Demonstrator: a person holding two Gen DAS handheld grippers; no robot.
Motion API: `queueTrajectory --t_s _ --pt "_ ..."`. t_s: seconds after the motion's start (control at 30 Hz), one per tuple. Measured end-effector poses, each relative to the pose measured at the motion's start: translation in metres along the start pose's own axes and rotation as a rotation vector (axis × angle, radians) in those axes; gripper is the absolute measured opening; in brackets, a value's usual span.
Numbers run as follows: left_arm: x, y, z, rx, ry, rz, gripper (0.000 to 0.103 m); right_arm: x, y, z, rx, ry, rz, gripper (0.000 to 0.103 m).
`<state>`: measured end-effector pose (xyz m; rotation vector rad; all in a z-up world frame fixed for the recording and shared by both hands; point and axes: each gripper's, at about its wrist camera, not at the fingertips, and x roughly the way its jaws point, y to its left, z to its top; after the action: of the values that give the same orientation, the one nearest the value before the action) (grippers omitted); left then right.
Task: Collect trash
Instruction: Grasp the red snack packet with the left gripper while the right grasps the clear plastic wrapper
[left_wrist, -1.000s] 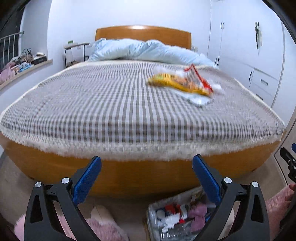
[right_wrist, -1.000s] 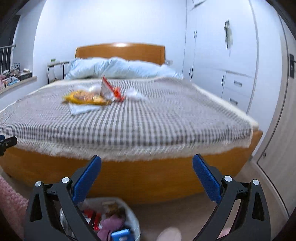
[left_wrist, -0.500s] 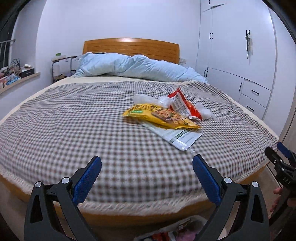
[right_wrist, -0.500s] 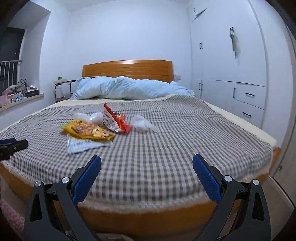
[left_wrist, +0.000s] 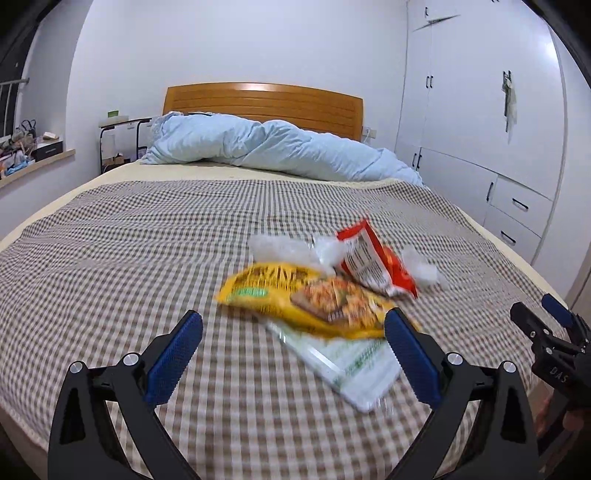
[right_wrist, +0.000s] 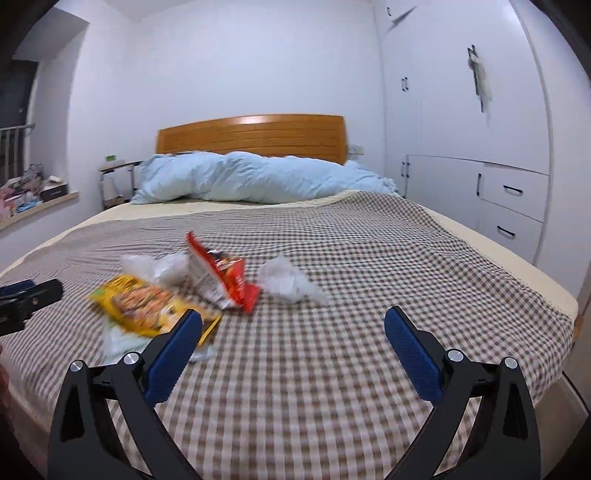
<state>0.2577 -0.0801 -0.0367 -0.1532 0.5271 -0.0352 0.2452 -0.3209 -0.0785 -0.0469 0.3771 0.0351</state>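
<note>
Trash wrappers (left_wrist: 314, 299) on the bed (left_wrist: 110, 258) now lie just ahead of both spread, empty jaws, which have closed in, so grasping looks next.

**Little legible lettering**

The letters "BAS" are seen in pale print on the black body of the right gripper (left_wrist: 554, 325), at the right edge of the left wrist view; whether the word continues cannot be told. Large dark characters are printed along the top of the yellow snack bag (left_wrist: 306, 299), and rows of fine print cover the white back of the red packet (left_wrist: 373, 264), but both are too blurred to be read. Nothing else can be read.
</note>
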Motion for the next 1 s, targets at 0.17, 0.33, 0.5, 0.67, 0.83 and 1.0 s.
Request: queueTrajectory --t_s 0.17,0.33,0.5,0.67,0.83,1.0 --pt "0.023 0.008 0.018 -0.060 -0.024 -0.014 0.095 0.036 -0.004 0.019 0.053 0.027 -0.039 0.095" --pt "0.048 0.008 0.031 -0.073 0.009 -0.019 0.095 0.081 -0.006 0.030 0.122 0.112 -0.070 0.095" --pt "0.064 0.011 0.039 -0.070 0.016 -0.009 0.095 0.119 0.008 0.035 0.085 0.169 -0.066 0.095" --pt "0.074 0.019 0.038 -0.078 0.038 -0.004 0.095 0.167 0.009 0.034 0.059 0.292 -0.068 0.095" --pt "0.087 0.019 0.038 -0.057 0.066 -0.001 0.095 0.205 -0.007 0.017 0.168 0.460 0.049 0.094" --pt "0.096 0.013 0.038 -0.041 0.075 -0.010 0.095 0.197 -0.031 0.010 0.324 0.456 0.112 0.004"
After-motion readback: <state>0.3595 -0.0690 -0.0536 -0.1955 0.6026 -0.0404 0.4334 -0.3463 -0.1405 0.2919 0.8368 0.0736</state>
